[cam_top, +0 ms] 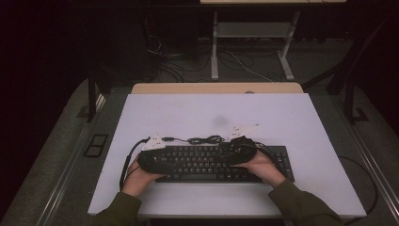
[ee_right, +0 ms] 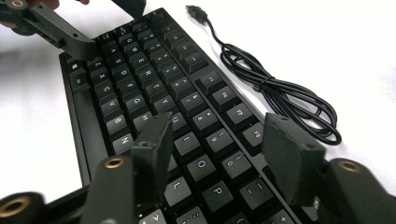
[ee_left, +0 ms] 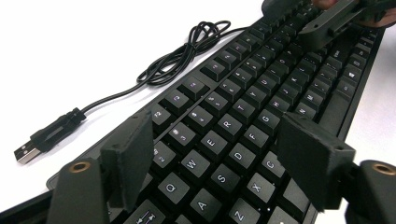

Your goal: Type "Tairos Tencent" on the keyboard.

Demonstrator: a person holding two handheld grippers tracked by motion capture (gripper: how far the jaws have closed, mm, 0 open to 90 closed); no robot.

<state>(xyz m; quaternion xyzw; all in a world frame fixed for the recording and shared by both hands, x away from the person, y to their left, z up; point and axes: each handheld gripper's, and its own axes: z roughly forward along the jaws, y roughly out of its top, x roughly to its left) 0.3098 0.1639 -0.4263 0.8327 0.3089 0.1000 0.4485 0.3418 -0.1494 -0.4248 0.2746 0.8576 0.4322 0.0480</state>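
At table centre: keyboard (cam_top: 221, 162), cable (cam_top: 204, 139) at 12 o'clock; left gripper (ee_left: 212, 158) and right gripper (ee_right: 217, 154) both spread, empty. Advise descending level onto the keys.

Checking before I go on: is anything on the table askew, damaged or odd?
Nothing damaged or askew. The keyboard lies square on the table, but its cable is unplugged, loosely bunched behind it, with the USB plug lying free. Both tongs hover open over the keys.
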